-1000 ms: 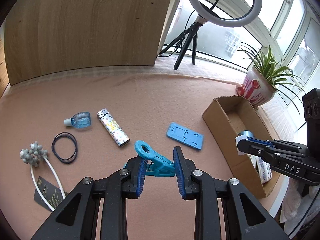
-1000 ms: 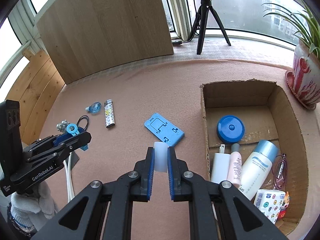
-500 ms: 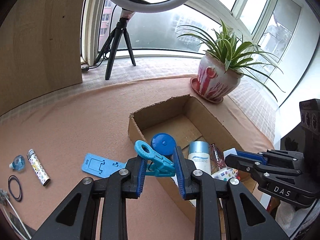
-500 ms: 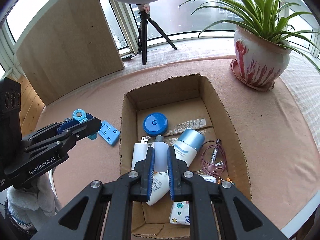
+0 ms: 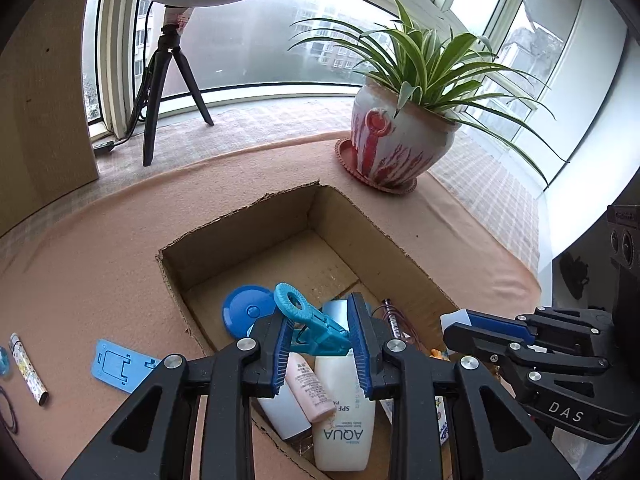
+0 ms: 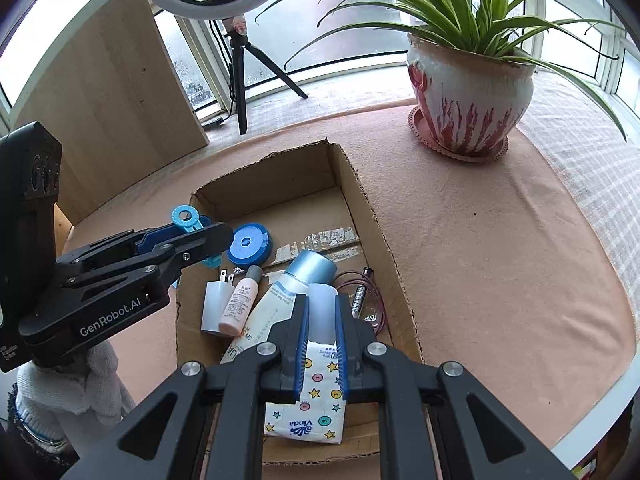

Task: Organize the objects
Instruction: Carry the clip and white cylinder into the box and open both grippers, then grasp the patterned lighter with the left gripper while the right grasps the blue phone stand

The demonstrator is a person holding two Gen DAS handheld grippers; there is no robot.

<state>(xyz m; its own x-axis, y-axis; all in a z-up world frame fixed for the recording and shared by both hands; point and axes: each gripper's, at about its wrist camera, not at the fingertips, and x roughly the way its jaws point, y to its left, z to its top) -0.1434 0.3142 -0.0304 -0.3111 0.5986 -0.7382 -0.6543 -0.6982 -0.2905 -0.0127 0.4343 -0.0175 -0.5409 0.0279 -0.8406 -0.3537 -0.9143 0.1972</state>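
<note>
My left gripper point(image 5: 320, 340) is shut on a blue plastic clip point(image 5: 310, 322) and holds it above the near left part of an open cardboard box point(image 5: 236, 236). It also shows in the right wrist view point(image 6: 200, 236) with the clip point(image 6: 185, 215). My right gripper point(image 6: 322, 320) is shut on a small white block point(image 6: 322, 308) above the box point(image 6: 352, 184). Its tip shows in the left wrist view point(image 5: 460, 322). In the box lie a blue round lid point(image 6: 250, 242), a white sunscreen bottle point(image 6: 280, 300), a pink bottle point(image 6: 240, 300), a white plug point(image 6: 214, 304) and a tissue pack point(image 6: 312, 408).
A potted plant point(image 6: 468, 92) stands right of the box. A ring light on a tripod point(image 6: 240, 60) and a wooden board point(image 6: 104, 92) stand at the back. Left of the box on the pink cloth lie a blue phone stand point(image 5: 118, 366) and a lighter point(image 5: 28, 368).
Both grippers have swung right from the loose items on the cloth to above the box, each still holding its object. The box now fills the middle of both views.
</note>
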